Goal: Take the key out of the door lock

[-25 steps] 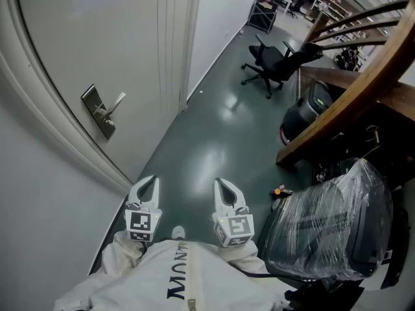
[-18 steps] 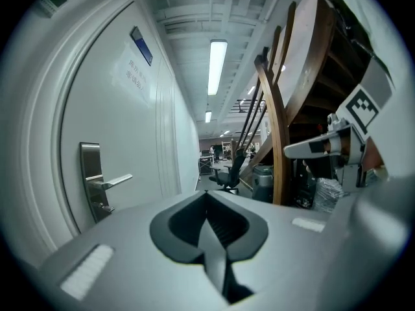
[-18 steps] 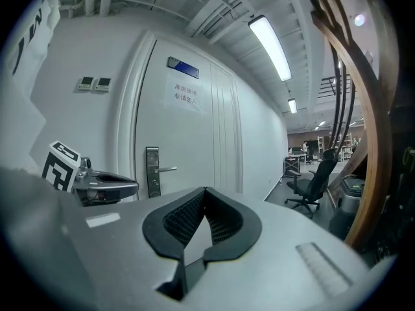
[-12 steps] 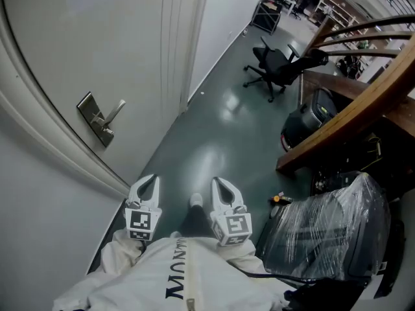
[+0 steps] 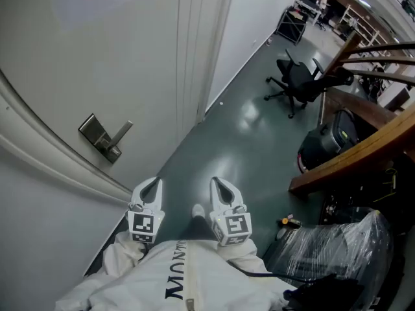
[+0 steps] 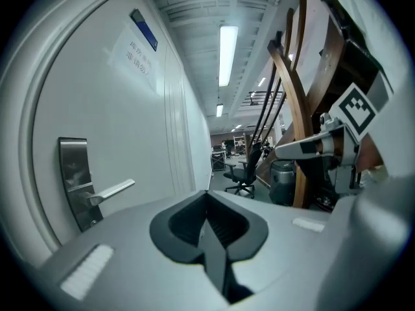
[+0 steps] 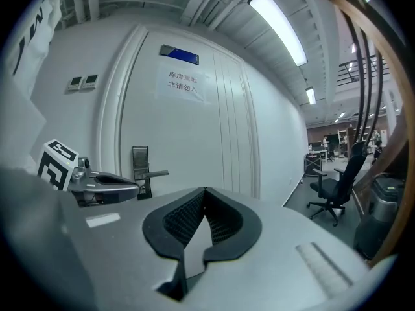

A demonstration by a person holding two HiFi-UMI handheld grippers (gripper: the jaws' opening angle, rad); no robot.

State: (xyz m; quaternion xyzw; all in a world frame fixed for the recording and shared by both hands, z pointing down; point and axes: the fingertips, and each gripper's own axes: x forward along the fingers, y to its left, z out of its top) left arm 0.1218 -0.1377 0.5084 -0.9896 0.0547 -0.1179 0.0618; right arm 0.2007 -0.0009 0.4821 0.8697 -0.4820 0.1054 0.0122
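While we hold both tools before the door [image 5: 97, 57], the left tool [image 5: 152, 183] and the right tool [image 5: 218, 183] each show jaws pressed together, gripping nothing. Both lie well apart from the lock plate [image 5: 98, 135]. On that plate, the lock sits below the lever handle [image 5: 123, 131]; the key is too small to discern.

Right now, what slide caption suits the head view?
Shut left claw and shut right claw held short of the silver lever handle on the white door.
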